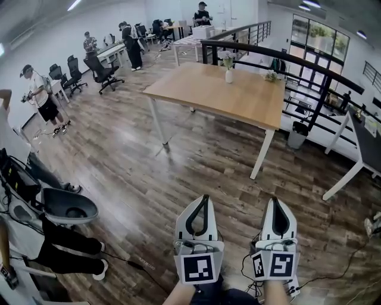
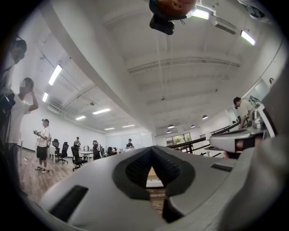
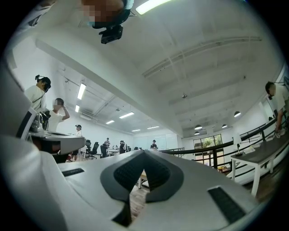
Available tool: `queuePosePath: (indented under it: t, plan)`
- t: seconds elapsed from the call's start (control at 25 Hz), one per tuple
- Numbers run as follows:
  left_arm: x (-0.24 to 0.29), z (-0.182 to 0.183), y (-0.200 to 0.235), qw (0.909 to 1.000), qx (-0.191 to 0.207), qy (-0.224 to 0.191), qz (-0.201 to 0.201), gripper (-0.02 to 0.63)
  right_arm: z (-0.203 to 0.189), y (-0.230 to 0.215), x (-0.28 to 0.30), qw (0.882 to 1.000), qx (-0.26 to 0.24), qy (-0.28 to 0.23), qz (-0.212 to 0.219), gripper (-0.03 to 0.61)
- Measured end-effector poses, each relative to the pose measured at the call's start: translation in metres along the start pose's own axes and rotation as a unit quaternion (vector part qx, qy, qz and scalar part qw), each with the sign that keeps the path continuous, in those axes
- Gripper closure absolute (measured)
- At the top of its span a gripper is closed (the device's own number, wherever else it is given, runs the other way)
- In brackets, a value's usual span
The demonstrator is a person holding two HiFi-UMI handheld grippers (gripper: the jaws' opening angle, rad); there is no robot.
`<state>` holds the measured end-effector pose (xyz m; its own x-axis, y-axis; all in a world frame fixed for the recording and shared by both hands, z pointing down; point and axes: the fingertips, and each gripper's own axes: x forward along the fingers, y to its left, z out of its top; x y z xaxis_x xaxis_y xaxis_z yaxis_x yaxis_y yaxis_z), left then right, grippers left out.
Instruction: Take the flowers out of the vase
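Left tongs: shut, tips together, empty.
Right tongs: shut, empty, beside the left.
Counter: wooden, well ahead across the floor.
Vase: white, upright near counter's far edge.
Flowers: in vase.

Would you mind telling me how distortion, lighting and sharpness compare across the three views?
Head view: evenly lit, sharp, edges mildly bent; the vase on the table is small but clear. Left gripper view: strong fisheye, black corners, a ceiling lamp blown out. Right gripper view: same fisheye, a top lamp glaring.
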<state>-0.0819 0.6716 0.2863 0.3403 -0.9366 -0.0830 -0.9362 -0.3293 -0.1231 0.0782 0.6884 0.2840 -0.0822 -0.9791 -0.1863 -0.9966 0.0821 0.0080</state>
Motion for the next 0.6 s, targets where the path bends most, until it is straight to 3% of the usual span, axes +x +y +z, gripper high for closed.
queuePosePath:
  t: [0.6]
  plan:
    - [0.072, -0.029, 0.045, 0.9996, -0.018, 0.020, -0.009, 0.577, -0.030, 0.010, 0.082, 1.000, 0.006, 0.022, -0.018, 0.586]
